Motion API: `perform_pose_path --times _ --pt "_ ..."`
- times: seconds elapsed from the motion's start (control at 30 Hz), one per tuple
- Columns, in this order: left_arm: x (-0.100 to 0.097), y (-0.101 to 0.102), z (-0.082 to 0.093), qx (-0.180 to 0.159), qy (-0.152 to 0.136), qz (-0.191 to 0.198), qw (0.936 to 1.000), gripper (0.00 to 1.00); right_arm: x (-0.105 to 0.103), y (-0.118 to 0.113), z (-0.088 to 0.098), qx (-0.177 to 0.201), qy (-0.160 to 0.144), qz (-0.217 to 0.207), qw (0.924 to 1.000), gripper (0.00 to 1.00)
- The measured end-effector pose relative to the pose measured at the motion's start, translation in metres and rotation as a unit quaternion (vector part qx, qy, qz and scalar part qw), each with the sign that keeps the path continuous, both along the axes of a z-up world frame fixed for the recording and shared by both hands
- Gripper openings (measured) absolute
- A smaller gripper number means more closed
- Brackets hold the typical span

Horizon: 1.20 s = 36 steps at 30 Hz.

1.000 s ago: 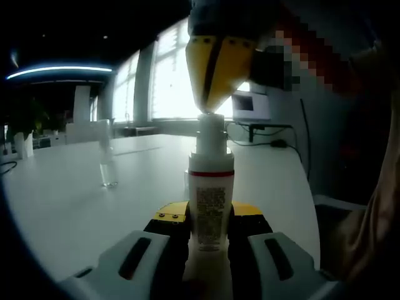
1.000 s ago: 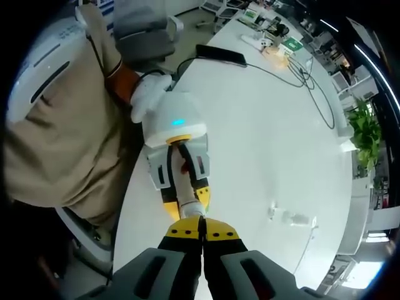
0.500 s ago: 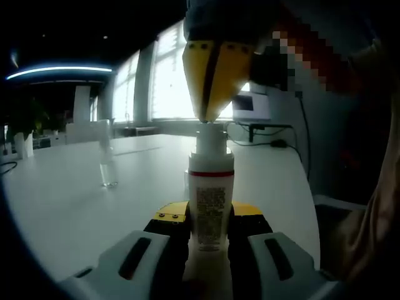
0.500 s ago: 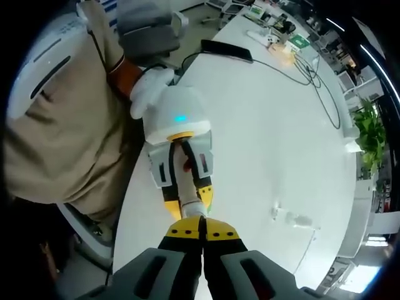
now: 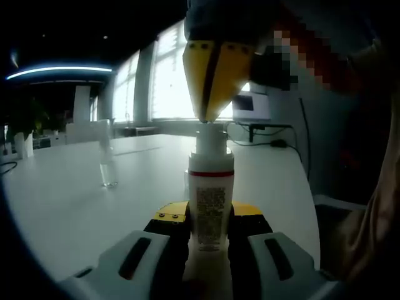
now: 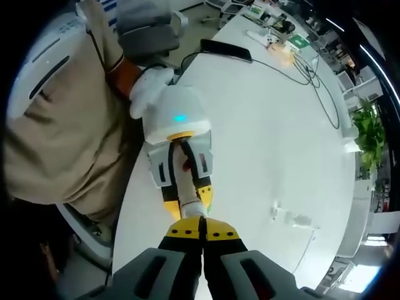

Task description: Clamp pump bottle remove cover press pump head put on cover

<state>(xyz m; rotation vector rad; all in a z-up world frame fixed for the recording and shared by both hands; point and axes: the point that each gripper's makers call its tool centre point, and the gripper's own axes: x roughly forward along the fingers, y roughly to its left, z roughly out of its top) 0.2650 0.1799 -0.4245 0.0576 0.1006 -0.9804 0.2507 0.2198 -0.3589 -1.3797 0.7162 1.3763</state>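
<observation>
A white pump bottle [image 5: 211, 187] with a red band stands upright on the white table [image 5: 75, 206]. My left gripper [image 5: 210, 220] is shut on its lower body. My right gripper [image 5: 209, 115] comes down from above, shut, its yellow tips resting on top of the pump head [image 5: 210, 139]. The clear cover [image 5: 107, 167] stands on the table to the left, apart from the bottle. In the right gripper view my right gripper [image 6: 201, 226] points down at the pump head [image 6: 191, 208], with the left gripper [image 6: 186, 201] holding the bottle [image 6: 184, 178] below it.
A person in beige clothing [image 6: 62, 137] stands at the table's edge, a gloved hand [image 6: 147, 90] on the left gripper. Cables [image 6: 312, 87], a black flat item [image 6: 226, 50] and a plant [image 6: 369, 134] lie farther off. The clear cover [image 6: 294, 218] is on the table [image 6: 262, 137].
My right gripper has come down a little, and the pump head under its tips sits lower than a second ago. The left gripper and bottle have stayed still.
</observation>
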Motion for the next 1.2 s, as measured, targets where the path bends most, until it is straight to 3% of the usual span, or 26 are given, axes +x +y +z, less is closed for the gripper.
perform_pose_path --times 0.77,1.2 --pt "-0.0006 -0.0004 -0.0003 0.0 0.001 0.001 1.0 0.14 0.0001 0.0012 0.0086 0.028 -0.013 0.012 0.9995 0.0" --pt "-0.0001 -0.0007 -0.0002 0.0 0.002 0.001 1.0 0.14 -0.0037 -0.0016 0.0082 0.022 -0.014 0.022 0.9994 0.0"
